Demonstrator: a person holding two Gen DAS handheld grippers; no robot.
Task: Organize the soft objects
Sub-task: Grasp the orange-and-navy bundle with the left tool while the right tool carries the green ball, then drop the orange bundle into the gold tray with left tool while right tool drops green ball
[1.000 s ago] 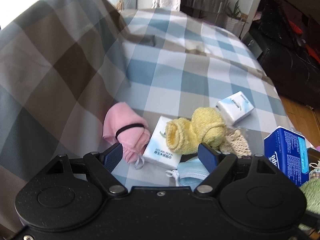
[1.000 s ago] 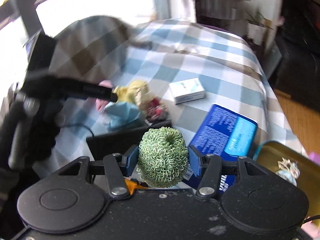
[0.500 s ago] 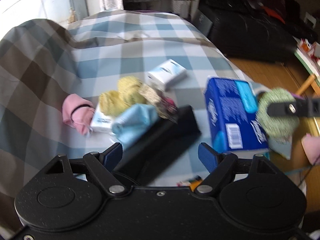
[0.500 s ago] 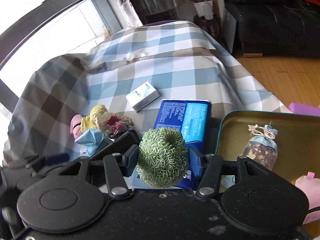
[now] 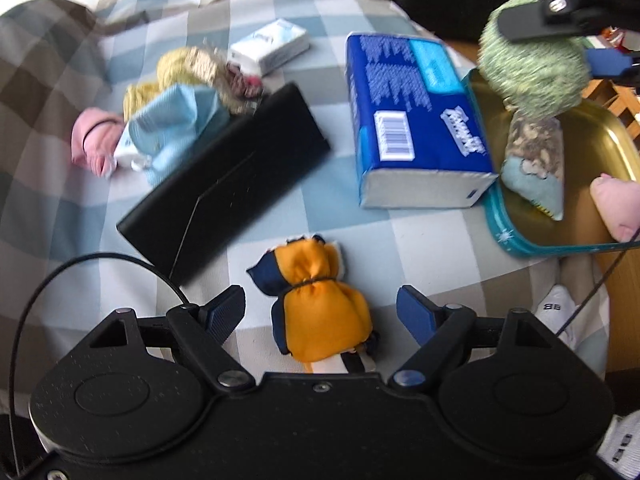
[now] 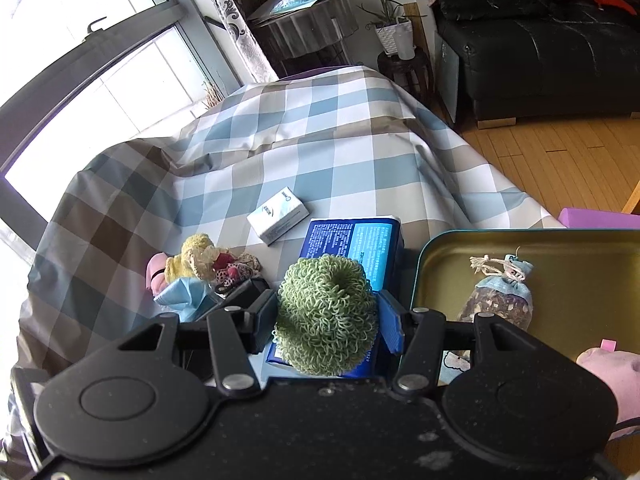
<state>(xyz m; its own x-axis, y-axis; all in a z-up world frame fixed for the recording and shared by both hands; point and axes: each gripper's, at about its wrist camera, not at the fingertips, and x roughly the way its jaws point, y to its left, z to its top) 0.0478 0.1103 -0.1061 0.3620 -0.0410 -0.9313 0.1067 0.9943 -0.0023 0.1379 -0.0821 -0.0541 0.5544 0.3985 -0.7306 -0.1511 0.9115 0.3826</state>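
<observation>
At the far left of the checked cloth (image 5: 420,240) we see a heap not yet sorted: a pink bundle (image 5: 94,140), a yellow knit piece (image 5: 176,68) and a light blue cloth (image 5: 176,124), pressed together beside a black case (image 5: 236,184). Just in front of us our left gripper (image 5: 320,312) points down at an orange and navy pouch (image 5: 316,304) lying on the cloth; its jaws stand wide on either side of the pouch and do not touch it, so nothing is grasped there. Further right lie a small white tissue pack (image 5: 272,46) and a big blue tissue pack (image 5: 412,120), the latter touching the teal-rimmed tray (image 6: 424,256). Our right gripper (image 6: 328,318) is clenched on the green curly ball (image 6: 326,316), which we carry near the tray's left edge; we judge it is bound for the tray. Inside the tray a sachet with a tied neck (image 6: 500,296) and a pink soft thing (image 6: 608,376) are in place. So we reckon two items are stowed, one is on its way, and the pouch and the heap remain.
</observation>
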